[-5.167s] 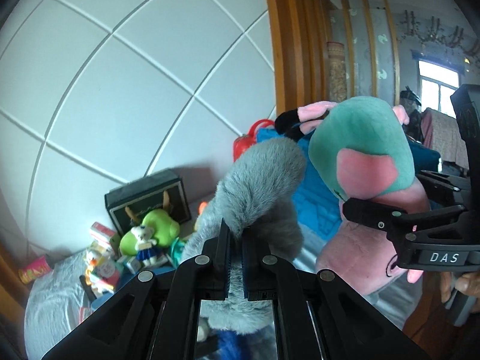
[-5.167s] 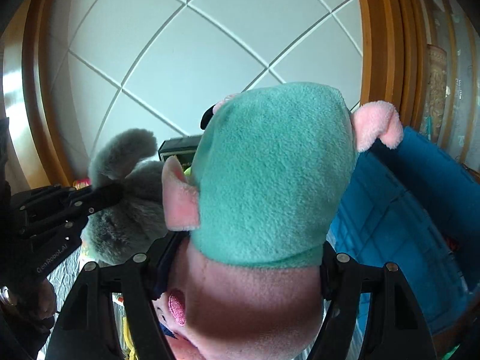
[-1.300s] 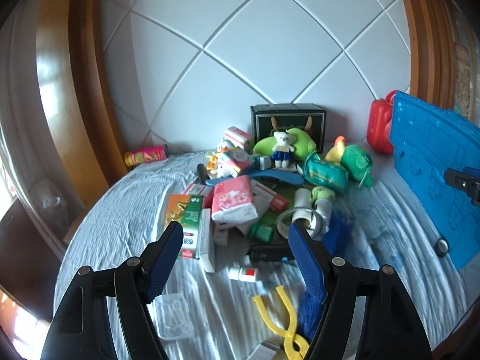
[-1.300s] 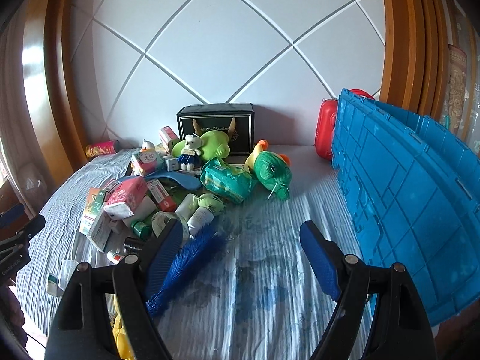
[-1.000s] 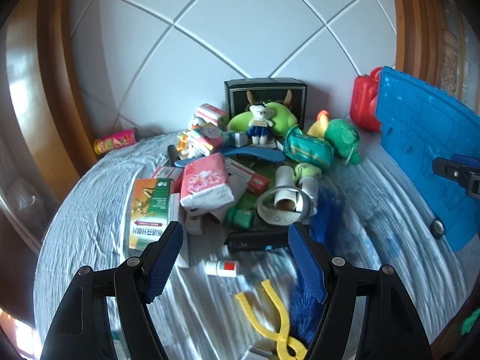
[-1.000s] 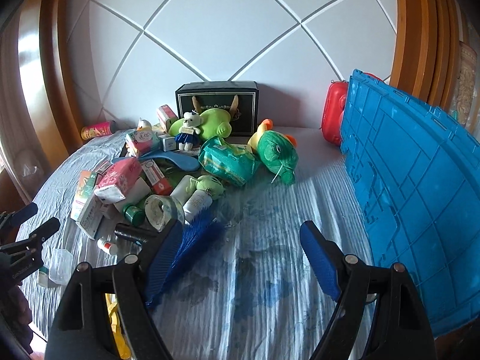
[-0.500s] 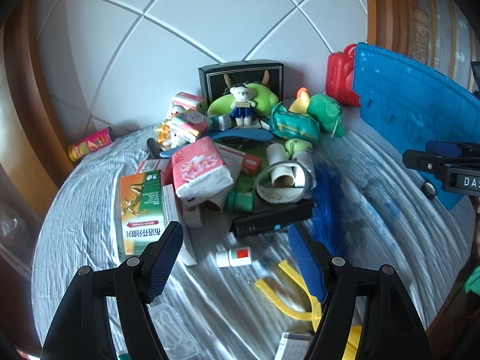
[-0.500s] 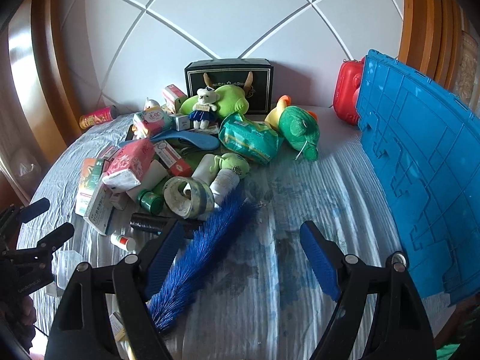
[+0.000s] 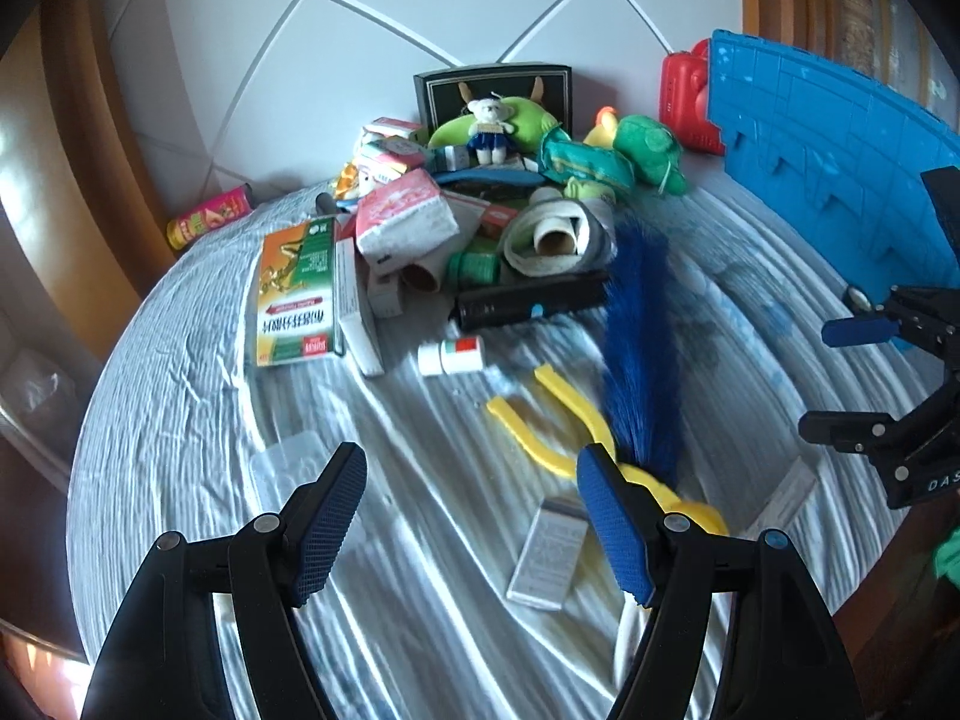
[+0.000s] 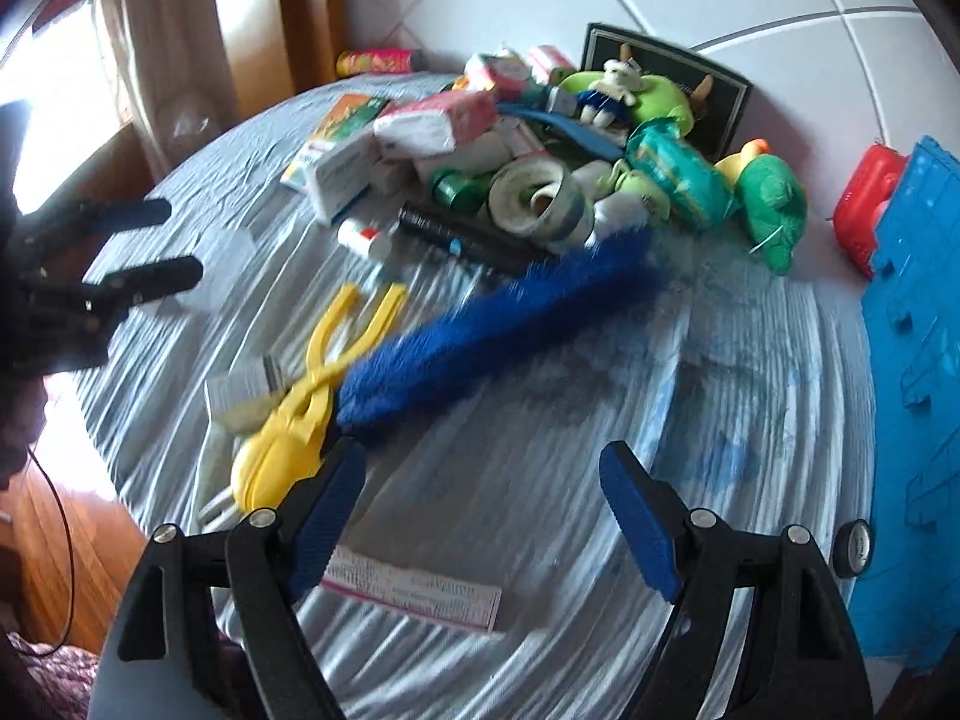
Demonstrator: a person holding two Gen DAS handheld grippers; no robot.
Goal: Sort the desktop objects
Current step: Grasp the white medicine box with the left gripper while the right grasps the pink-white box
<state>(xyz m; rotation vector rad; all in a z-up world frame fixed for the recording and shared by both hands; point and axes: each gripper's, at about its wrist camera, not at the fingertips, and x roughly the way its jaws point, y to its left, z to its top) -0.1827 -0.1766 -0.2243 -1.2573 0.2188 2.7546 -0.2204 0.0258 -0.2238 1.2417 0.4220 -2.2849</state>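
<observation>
Left wrist view: left gripper (image 9: 471, 525) at bottom centre, fingers spread wide with nothing between them, angled down over the striped cloth of the bench (image 9: 180, 396). Just beyond the right-hand finger lies the yellow clip (image 9: 561, 429), with the blue duster (image 9: 642, 348) running up from it toward the pile at upper centre — tissue pack (image 9: 405, 222), orange-green box (image 9: 297, 294), tape roll (image 9: 555, 237), small white bottle (image 9: 453, 355). A grey sachet (image 9: 549, 552) lies flat near the lower centre. Blue crate (image 9: 834, 138) at upper right; right gripper (image 9: 858, 375) enters from the right edge.

For a clean pick, probably best to choose one loose item at the pile's edge — clip or bottle — centre it between the fingers, come down until both pads flank it, and close without snagging the cloth or the duster bristles.

Right wrist view: right gripper (image 10: 483, 516) at bottom centre, fingers likewise wide apart and empty, tilted steeply down over bare cloth. Duster (image 10: 498, 324) slants from centre to upper right, its handle end touching the yellow clip (image 10: 300, 408) at left, just past the left-hand finger. A printed strip (image 10: 414, 591) lies between the fingers' bases. Crate wall (image 10: 912, 360) fills the right edge; left gripper (image 10: 129, 243) at the left edge, also open. Some motion blur here.
</observation>
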